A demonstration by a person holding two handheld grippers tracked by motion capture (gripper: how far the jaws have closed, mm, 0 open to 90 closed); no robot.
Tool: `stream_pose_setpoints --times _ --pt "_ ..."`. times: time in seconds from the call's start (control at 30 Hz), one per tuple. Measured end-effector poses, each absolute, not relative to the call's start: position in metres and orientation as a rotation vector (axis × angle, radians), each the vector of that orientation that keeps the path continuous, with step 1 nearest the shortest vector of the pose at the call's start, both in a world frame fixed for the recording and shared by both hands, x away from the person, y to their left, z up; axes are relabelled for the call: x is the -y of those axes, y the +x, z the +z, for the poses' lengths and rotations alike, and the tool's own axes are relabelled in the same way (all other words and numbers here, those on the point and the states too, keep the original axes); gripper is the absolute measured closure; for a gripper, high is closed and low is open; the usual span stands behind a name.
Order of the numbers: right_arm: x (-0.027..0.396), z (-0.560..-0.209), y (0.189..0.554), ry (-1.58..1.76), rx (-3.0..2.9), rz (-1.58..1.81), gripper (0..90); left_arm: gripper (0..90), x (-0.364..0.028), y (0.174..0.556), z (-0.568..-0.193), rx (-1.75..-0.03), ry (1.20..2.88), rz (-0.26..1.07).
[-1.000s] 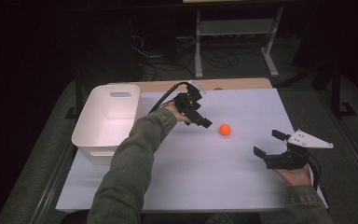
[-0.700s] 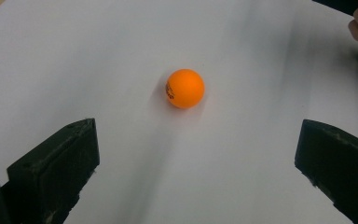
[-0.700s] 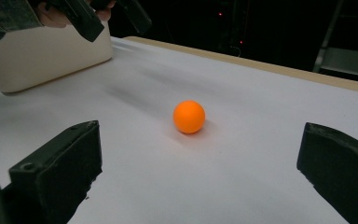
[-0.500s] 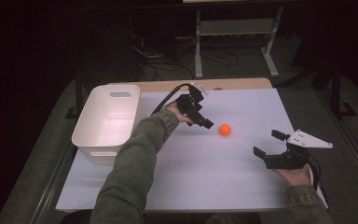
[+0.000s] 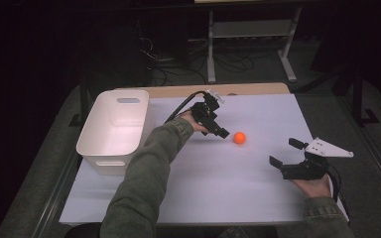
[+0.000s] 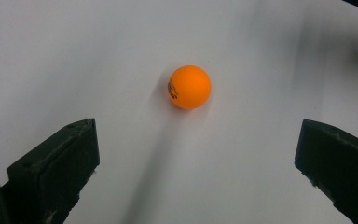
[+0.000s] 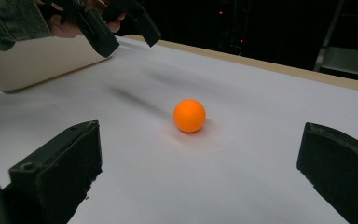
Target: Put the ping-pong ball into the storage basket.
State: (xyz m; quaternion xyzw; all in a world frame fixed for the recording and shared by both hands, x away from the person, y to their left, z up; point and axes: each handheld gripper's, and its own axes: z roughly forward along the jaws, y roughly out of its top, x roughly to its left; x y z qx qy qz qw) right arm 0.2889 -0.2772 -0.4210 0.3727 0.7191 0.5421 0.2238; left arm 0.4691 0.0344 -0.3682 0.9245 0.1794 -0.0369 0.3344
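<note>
An orange ball (image 5: 239,138) lies on the white table sheet (image 5: 218,178), right of centre. My left gripper (image 5: 222,130) hovers just left of the ball, tilted down toward it and open; between its spread jaws the ball (image 6: 189,87) sits ahead, untouched. My right gripper (image 5: 283,152) rests open near the sheet's right edge, aimed at the ball (image 7: 189,115) from a distance. The left gripper (image 7: 119,29) also shows in the right gripper view, above the sheet beyond the ball.
A white plastic bin (image 5: 113,130) stands at the table's left side and appears empty; its wall (image 7: 37,60) shows in the right gripper view. A wooden strip (image 5: 203,90) runs along the table's far edge. Dark floor, cables and a metal stand lie beyond.
My left gripper has edged slightly right and down toward the ball. The ball and my right gripper have stayed where they were.
</note>
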Motion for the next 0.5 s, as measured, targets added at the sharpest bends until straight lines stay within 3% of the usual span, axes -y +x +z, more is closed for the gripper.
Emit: stream_pose_setpoints --times 0.5 --pt "0.277 -0.421 0.289 1.022 -1.991 1.488 0.0 0.0 -0.025 0.474 -0.384 -0.467 2.404 -0.107"
